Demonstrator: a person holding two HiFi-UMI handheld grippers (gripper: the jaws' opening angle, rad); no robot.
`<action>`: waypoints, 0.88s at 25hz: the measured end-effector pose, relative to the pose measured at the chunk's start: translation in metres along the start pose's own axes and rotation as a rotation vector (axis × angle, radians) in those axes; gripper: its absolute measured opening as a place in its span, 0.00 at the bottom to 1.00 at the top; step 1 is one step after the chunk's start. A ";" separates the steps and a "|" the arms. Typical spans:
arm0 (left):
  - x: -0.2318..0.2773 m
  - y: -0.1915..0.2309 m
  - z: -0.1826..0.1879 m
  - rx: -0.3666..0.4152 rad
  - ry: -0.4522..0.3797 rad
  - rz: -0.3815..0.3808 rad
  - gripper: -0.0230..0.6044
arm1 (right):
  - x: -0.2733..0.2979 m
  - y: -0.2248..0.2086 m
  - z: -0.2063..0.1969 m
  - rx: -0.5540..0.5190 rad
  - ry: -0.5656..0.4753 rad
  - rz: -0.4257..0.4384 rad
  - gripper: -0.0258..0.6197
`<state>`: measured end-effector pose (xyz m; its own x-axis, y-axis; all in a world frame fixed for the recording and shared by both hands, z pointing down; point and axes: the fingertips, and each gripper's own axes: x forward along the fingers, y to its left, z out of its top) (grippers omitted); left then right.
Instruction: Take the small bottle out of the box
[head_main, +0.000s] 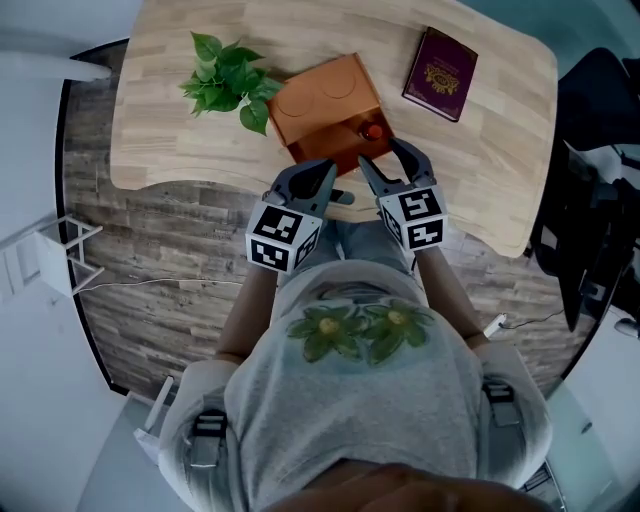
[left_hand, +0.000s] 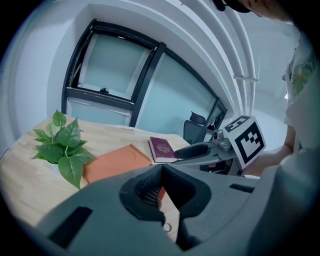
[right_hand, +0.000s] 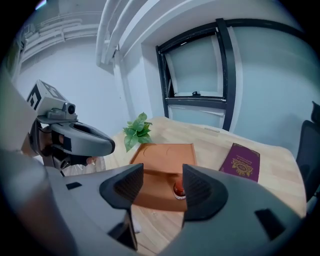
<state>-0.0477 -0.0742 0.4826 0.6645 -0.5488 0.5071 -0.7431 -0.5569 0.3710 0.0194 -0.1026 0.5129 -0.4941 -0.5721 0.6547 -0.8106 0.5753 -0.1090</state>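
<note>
An orange box (head_main: 318, 98) lies open on the wooden table (head_main: 180, 140), its lid folded back toward the far side. A small bottle (head_main: 373, 131) with a red cap stands in the near right corner of the tray. In the right gripper view the small bottle (right_hand: 179, 189) shows just beyond the gap of my right gripper (right_hand: 162, 179), whose jaws stand open and touch nothing. From above, my right gripper (head_main: 389, 160) hovers at the box's near edge. My left gripper (head_main: 328, 176) is beside it, left of the bottle, and my left gripper (left_hand: 162, 169) has its jaws shut and empty.
A leafy green plant (head_main: 228, 80) stands left of the box. A maroon booklet (head_main: 440, 73) lies to the right of it. The table's curved front edge (head_main: 230, 185) runs just under both grippers, with wood-pattern floor (head_main: 150, 290) below.
</note>
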 end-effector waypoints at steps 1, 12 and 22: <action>0.004 0.003 -0.001 -0.007 0.004 0.004 0.05 | 0.004 -0.003 -0.002 -0.002 0.007 0.003 0.38; 0.032 0.022 -0.018 -0.060 0.056 0.036 0.05 | 0.041 -0.025 -0.020 -0.006 0.064 0.020 0.38; 0.044 0.029 -0.023 -0.076 0.084 0.057 0.05 | 0.063 -0.037 -0.033 -0.020 0.105 0.022 0.38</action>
<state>-0.0421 -0.1000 0.5340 0.6145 -0.5226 0.5910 -0.7854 -0.4759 0.3959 0.0291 -0.1403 0.5830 -0.4750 -0.4952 0.7274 -0.7931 0.5991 -0.1101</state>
